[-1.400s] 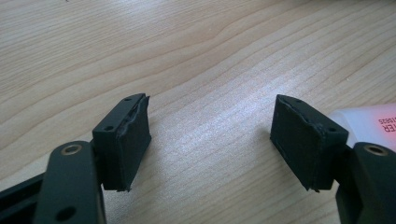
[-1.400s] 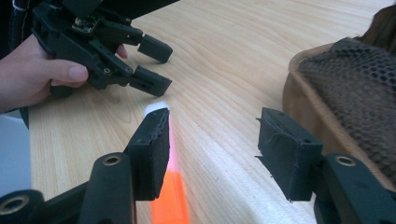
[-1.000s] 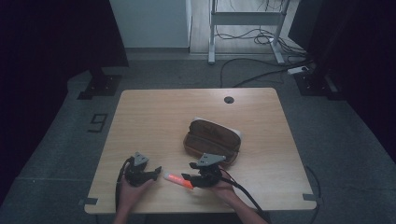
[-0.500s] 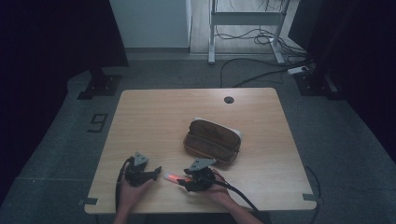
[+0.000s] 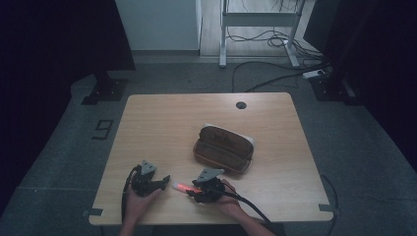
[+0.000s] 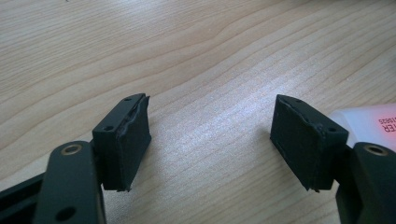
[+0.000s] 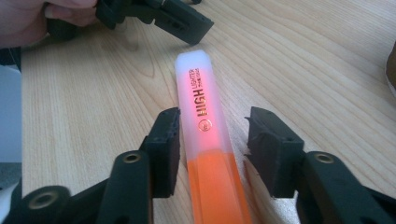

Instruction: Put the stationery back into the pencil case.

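An orange highlighter (image 7: pixel 196 93) with a clear cap lies flat on the wooden table (image 5: pixel 162 123) near its front edge, also seen as a highlighter (image 5: pixel 179 186) from above. My right gripper (image 7: pixel 215 116) straddles its body. The jaws have just been closing. The left pad is at the barrel's side and a small gap remains at the right pad. My right gripper (image 5: pixel 193 189) points left toward my left gripper (image 5: pixel 163 180). My left gripper (image 6: pixel 210 121) stands open over bare wood, with the highlighter's cap end (image 6: pixel 369 123) just beyond its right jaw.
A brown pencil case (image 5: pixel 223 150) lies open behind the right gripper, on something white. A round cable hole (image 5: pixel 241 105) sits near the table's far edge. The other gripper (image 7: pixel 159 14) and a hand (image 7: pixel 42 16) lie beyond the highlighter's cap.
The right gripper has edged a little to the left along the highlighter, so less of the pen shows from above. The left gripper has stayed put.
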`<state>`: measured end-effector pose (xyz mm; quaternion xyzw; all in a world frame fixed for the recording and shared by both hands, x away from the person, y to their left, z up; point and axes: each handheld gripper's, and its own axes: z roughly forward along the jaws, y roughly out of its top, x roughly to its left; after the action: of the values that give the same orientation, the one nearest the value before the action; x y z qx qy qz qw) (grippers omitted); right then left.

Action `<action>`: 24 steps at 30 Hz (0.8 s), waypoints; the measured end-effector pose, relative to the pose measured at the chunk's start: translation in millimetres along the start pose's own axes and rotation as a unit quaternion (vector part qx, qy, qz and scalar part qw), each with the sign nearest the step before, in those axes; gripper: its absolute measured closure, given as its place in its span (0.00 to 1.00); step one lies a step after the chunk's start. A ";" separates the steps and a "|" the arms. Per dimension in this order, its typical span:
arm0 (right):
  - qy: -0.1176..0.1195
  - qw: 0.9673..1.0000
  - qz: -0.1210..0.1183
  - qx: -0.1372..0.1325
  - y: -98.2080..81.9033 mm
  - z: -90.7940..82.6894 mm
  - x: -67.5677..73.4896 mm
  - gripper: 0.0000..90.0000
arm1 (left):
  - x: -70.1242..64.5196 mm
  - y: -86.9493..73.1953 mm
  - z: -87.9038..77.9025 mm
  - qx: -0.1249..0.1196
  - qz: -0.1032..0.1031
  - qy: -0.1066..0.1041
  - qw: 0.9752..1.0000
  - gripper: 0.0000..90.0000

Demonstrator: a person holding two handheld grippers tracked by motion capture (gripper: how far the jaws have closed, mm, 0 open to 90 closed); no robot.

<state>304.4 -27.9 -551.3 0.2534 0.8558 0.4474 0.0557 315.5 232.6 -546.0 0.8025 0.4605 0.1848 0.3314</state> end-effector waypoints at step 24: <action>0.003 1.000 -0.011 0.009 2.3 -7.4 -2.8 0.73 | 0.0 0.0 0.0 0.000 0.000 0.000 1.000 0.31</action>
<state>305.3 -33.6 -545.5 0.2436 0.8625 0.4401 0.0558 315.5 232.6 -546.0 0.8025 0.4604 0.1849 0.3313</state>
